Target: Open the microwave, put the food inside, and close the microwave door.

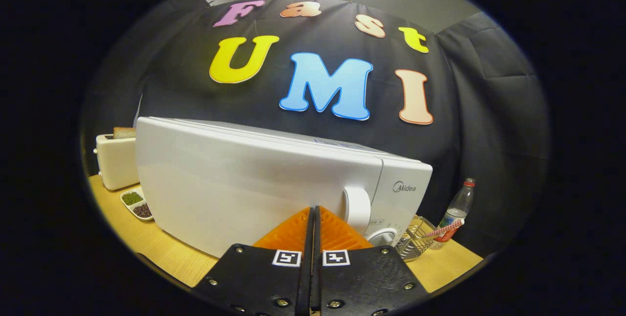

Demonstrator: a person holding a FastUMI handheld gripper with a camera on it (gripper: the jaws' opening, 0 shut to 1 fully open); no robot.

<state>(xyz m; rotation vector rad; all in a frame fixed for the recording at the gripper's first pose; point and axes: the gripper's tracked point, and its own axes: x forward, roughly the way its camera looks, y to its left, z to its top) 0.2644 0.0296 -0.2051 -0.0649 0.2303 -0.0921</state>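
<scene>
Tongs [313,213]: the two fingers lie pressed together, side by side, with nothing clamped between them — their tips meet just in front of the microwave door, close by the handle; whether the tips touch the door cannot be told.
Microwave [254,179]: white, standing on the table, seen at an angle from its front; it sits just ahead of the fingers.
Door [234,184]: shut, flush with the body, a plain white face.
Handle [358,208]: a white upright grip at the door's right edge, just to the right of the fingertips.
Panel [403,198]: the strip right of the handle, with a round knob [384,237] low down, partly hidden by the fingers.
Table [166,252]: light wood, carrying everything here.
Toaster [116,159]: cream-coloured, behind the microwave's left end — a slice of bread [124,132] sticks up out of its top.
Dish [138,204]: a small white divided dish on the table in front of the toaster, just beside the microwave's left corner; one compartment holds green bits, the other dark ones.
Basket [413,240]: a wire basket on the table to the right of the microwave, near the panel.
Bottle [457,211]: clear plastic with a red cap, upright, just beyond the basket.
Striped stick [445,230]: red and white, lying across the basket's rim in front of the bottle.
</scene>
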